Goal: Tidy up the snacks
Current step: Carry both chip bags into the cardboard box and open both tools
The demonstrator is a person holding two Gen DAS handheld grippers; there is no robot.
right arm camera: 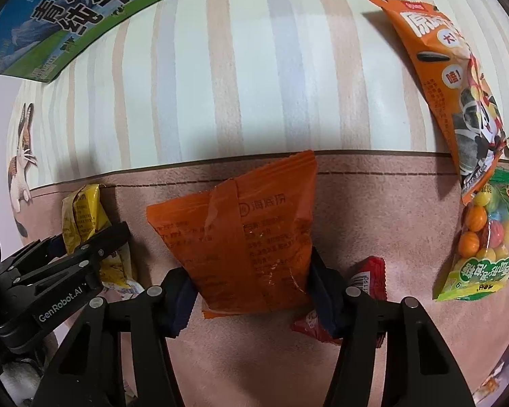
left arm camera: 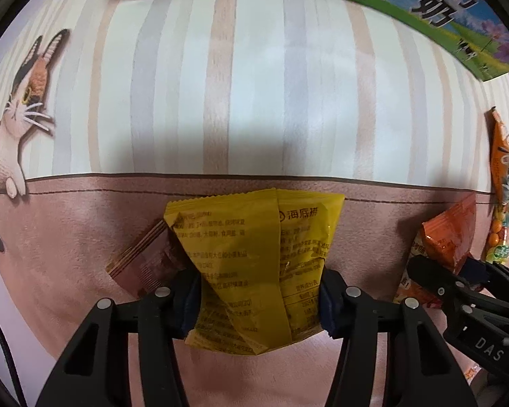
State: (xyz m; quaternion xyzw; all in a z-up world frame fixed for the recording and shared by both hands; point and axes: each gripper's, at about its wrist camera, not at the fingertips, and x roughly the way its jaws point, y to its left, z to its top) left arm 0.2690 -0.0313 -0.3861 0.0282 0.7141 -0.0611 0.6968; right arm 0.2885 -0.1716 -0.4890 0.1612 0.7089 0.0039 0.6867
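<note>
Right up against the lens, the left gripper [left arm camera: 259, 300] has its pads pressed into both sides of a yellow packet [left arm camera: 254, 264], creasing the foil, so that one is clamped. The packet's long axis runs straight out along the fingers, away from the camera, toward the striped half of the table mat [left arm camera: 254, 84]. A brown packet [left arm camera: 142, 264] peeks out from under its left edge. Over on the other side, the right gripper [right arm camera: 251, 296] is squeezed onto an orange packet [right arm camera: 244, 244] in just the same way, sticking out ahead of the fingers, with a red packet [right arm camera: 366, 285] lying beside its right pad. The two grippers sit just beside each other, each holding its own load, so neither needs to reach across. At the far edge lies the green milk carton [right arm camera: 61, 23], beyond the stripes; whether that is the drop point I can't tell. To the right, well apart from the orange packet, rest a sunflower seed bag [right arm camera: 451, 78] and a candy bag [right arm camera: 492, 234], nearer the right hand. Lifting looks like the next call.
</note>
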